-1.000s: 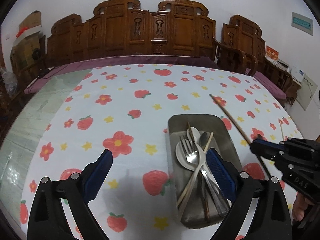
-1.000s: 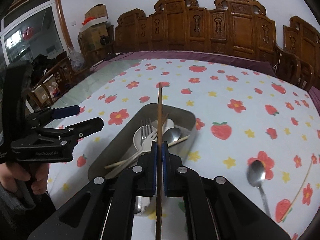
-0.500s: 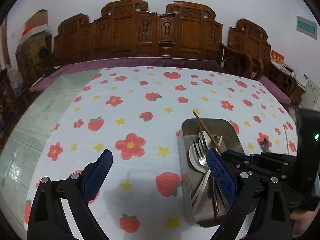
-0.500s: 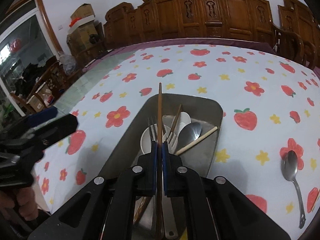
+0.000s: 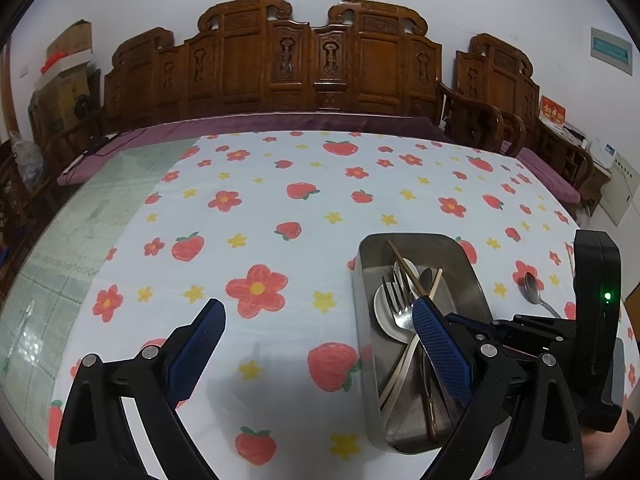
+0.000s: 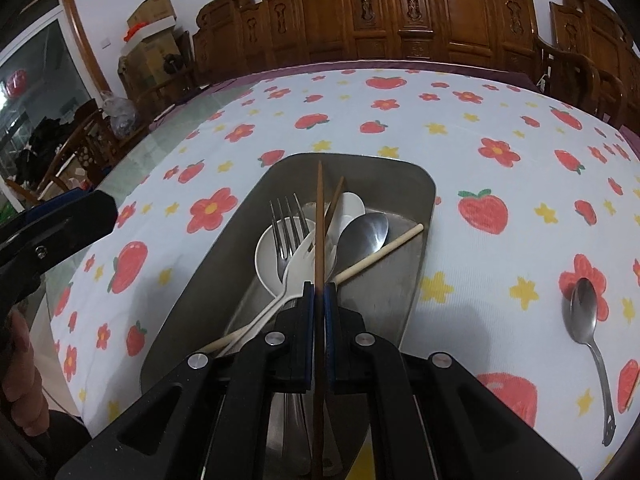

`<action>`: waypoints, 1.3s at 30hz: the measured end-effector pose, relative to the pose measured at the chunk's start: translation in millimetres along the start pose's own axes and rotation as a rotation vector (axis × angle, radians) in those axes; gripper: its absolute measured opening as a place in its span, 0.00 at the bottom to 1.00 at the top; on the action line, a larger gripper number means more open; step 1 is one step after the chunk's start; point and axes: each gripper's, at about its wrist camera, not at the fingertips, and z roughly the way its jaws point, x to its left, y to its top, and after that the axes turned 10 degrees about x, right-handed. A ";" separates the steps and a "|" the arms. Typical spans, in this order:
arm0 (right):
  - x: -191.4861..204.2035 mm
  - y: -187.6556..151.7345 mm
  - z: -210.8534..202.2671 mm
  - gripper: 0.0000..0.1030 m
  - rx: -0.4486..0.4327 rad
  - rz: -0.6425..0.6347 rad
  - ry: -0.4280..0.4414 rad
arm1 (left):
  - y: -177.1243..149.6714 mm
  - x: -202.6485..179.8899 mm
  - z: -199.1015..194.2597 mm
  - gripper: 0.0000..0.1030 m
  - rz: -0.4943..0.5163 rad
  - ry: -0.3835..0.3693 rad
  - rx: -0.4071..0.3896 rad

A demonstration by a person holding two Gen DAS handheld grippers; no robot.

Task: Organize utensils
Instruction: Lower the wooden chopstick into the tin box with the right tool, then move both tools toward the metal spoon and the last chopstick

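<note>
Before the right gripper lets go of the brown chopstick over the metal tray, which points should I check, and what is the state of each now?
1. Right gripper shut on the brown chopstick: ok.
2. Chopstick tip above the metal tray, inside its rim: ok.
3. Chopstick already resting on the utensils below: cannot tell.
4. Left gripper open, empty, beside the tray: ok.
5. All utensils collected: not ok, a steel spoon lies on the tablecloth.
6. Room in the tray, which already holds a fork: ok.

White tablecloth point(image 5: 280, 200) with red strawberries, flowers, yellow stars, grey tray point(image 6: 416, 184), brown chopstick point(image 6: 319, 216)
</note>
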 end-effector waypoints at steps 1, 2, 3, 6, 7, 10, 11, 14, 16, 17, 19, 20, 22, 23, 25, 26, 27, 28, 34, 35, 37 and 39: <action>1.0 -0.3 -0.3 0.06 0.002 -0.005 0.000 | -0.2 -0.6 0.0 0.88 0.001 0.000 0.000; 2.1 -1.2 -1.2 0.07 0.000 -0.016 -0.002 | -0.2 -1.1 0.1 0.88 0.001 -0.001 0.000; 2.7 -1.8 -2.9 0.07 -0.008 -0.024 -0.001 | 0.0 -1.0 0.1 0.88 0.000 -0.001 0.000; 2.4 -2.7 -10.4 0.07 -0.028 -0.043 0.007 | -0.7 -3.9 0.8 0.88 0.004 -0.002 0.002; 1.9 -3.0 -13.4 0.07 -0.033 -0.048 0.007 | -0.6 -5.9 0.8 0.88 0.007 -0.003 0.002; -3.1 -6.2 -29.2 0.07 -0.062 -0.065 0.014 | -1.1 -11.1 -0.1 0.88 0.014 -0.008 -0.001; -6.1 -8.0 -36.7 0.07 -0.074 -0.071 0.016 | -1.4 -13.0 -0.3 0.88 0.015 -0.013 -0.002; -19.6 -16.7 -61.1 0.07 -0.112 -0.086 -0.010 | -3.5 -20.9 -1.5 0.88 0.023 -0.029 -0.003; -34.5 -25.9 -76.7 0.09 -0.130 -0.078 -0.039 | -4.3 -26.2 -1.6 0.88 0.036 -0.031 -0.003; -41.5 -30.3 -82.1 0.14 -0.135 -0.070 -0.050 | -5.4 -31.0 -2.1 0.88 0.045 -0.034 -0.004; -59.2 -39.7 -93.4 0.18 -0.139 -0.050 -0.080 | -6.2 -37.8 -2.6 0.88 0.056 -0.043 -0.005; -66.0 -43.6 -97.3 0.18 -0.141 -0.042 -0.091 | -6.9 -43.4 -3.5 0.88 0.063 -0.052 -0.007; -80.6 -51.5 -105.1 0.18 -0.144 -0.023 -0.116 | -7.6 -51.4 -4.7 0.88 0.072 -0.064 -0.010; -90.0 -56.0 -109.3 0.18 -0.145 -0.010 -0.133 | -8.0 -54.7 -4.7 0.88 0.076 -0.070 -0.010; -103.9 -62.6 -114.4 0.20 -0.147 0.011 -0.159 | -8.8 -62.6 -5.0 0.88 0.089 -0.080 -0.011; -113.2 -66.3 -117.4 0.25 -0.148 0.027 -0.171 | -9.5 -67.6 -5.2 0.88 0.098 -0.085 -0.012; -121.5 -69.0 -119.3 0.27 -0.150 0.042 -0.182 | -10.3 -72.3 -5.3 0.88 0.107 -0.089 -0.012; -128.7 -72.0 -121.2 0.30 -0.150 0.054 -0.193 | -11.3 -77.0 -5.2 0.88 0.117 -0.092 -0.011; -169.3 -81.9 -132.7 0.45 -0.151 0.113 -0.260 | -15.8 -96.8 -5.0 0.88 0.159 -0.103 -0.009; -175.8 -83.6 -134.4 0.48 -0.150 0.120 -0.274 | -16.5 -99.0 -5.0 0.88 0.162 -0.106 -0.008; -188.1 -85.4 -134.5 0.51 -0.142 0.133 -0.297 | -18.0 -102.8 -5.2 0.88 0.167 -0.112 -0.006; -200.2 -85.7 -131.2 0.51 -0.127 0.146 -0.318 | -20.0 -108.6 -5.3 0.88 0.174 -0.121 -0.003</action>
